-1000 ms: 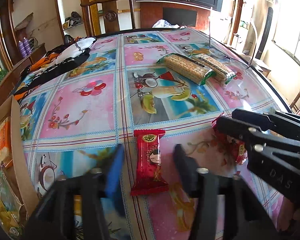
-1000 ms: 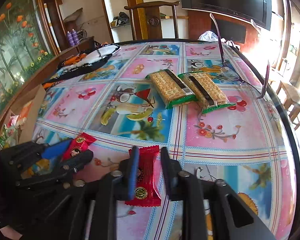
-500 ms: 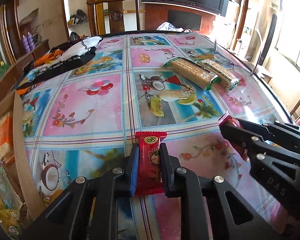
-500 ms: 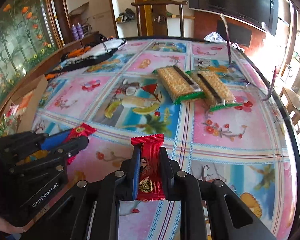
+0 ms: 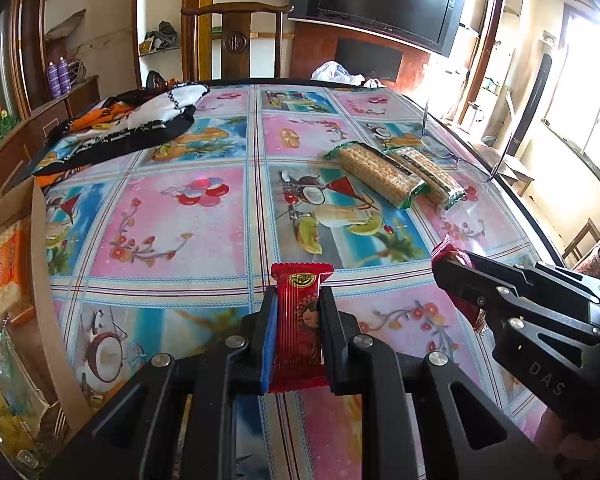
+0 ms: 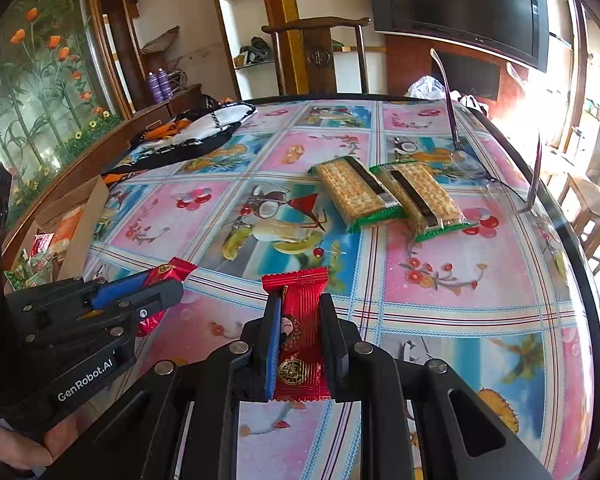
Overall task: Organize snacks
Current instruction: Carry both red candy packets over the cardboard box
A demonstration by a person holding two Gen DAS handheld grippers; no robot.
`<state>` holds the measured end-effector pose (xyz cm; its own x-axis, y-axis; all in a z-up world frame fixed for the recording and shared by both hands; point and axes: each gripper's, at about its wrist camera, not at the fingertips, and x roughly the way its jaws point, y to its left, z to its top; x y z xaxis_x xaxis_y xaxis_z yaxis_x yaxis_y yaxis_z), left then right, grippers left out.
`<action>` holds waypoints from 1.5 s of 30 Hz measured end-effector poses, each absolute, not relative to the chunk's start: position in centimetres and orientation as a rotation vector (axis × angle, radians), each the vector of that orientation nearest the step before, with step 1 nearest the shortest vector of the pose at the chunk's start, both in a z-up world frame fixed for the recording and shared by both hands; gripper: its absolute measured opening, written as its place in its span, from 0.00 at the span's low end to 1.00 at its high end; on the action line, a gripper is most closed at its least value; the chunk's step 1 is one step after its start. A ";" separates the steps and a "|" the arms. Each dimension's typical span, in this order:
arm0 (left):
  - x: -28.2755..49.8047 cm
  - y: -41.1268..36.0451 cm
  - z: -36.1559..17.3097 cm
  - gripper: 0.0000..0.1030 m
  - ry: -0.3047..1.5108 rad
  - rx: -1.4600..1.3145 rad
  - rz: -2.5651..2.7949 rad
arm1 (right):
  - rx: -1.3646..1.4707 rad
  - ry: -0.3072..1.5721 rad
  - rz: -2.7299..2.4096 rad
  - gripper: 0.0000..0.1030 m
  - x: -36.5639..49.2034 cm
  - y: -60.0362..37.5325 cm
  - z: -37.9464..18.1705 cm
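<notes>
Each claw is clenched on a small red snack packet. The left gripper (image 5: 298,320) pinches one red packet (image 5: 300,320) across its narrow width, about the middle of its length, with the crimped top sticking out past the fingertips. The right gripper (image 6: 299,332) holds a second red packet (image 6: 300,332) the same way. Both packets sit low over the near part of the table (image 5: 188,216), and whether they are clear of the cloth cannot be told.

These packets look light, with a soft, crinkly foil skin that is probably slippery. The filling inside may crush, so I judge a mid-body pinch across the short side, as here, is the sensible hold; the sealed ends would only fold and slide.

Further back on the table lie two cracker packs (image 6: 388,196), side by side and touching, long, flat and likely brittle. Behind them, to the left, a black, white and orange cloth bag (image 5: 128,128) is spread out.

The left view shows the cardboard box (image 5: 44,280) at the table's left edge up close, with an orange packet and other wrapped snacks inside, and the right gripper from the side. The right view shows the box (image 6: 82,232) only small and far off, but gives the cracker packs more squarely, a pair of spectacles (image 6: 496,184) near the right rim, and the person's hand (image 6: 20,450) under the left gripper.
</notes>
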<state>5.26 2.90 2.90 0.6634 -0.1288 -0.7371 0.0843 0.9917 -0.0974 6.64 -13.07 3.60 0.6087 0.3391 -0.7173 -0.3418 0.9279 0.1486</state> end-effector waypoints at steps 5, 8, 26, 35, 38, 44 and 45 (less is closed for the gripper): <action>4.9 2.5 3.3 0.18 0.813 -0.024 -0.104 | -0.009 0.809 0.407 0.18 6.2 -12.8 4.0; 4.7 2.4 3.5 0.18 0.800 -0.007 -0.097 | -0.021 0.795 0.420 0.18 5.9 -12.4 4.1; 4.1 2.4 4.6 0.18 0.748 0.020 -0.071 | -0.034 0.775 0.408 0.18 5.8 -12.2 4.2; 3.7 2.5 5.5 0.18 0.718 0.001 -0.077 | -0.047 0.760 0.362 0.18 6.3 -12.3 3.6; 3.5 2.9 5.9 0.18 0.714 -0.012 -0.075 | -0.013 0.763 0.347 0.18 6.6 -12.7 3.6; 1.4 4.3 7.0 0.18 0.692 -0.056 -0.077 | 0.056 0.745 0.319 0.18 5.6 -13.3 4.5; 1.0 4.6 7.1 0.18 0.690 -0.060 -0.077 | 0.066 0.742 0.320 0.18 5.3 -13.3 4.6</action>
<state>1.04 4.59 7.13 0.7687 -0.0911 -0.6331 0.0513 0.9954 -0.0810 5.30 -13.27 4.64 0.6913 0.3090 -0.6532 -0.2625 0.9496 0.1714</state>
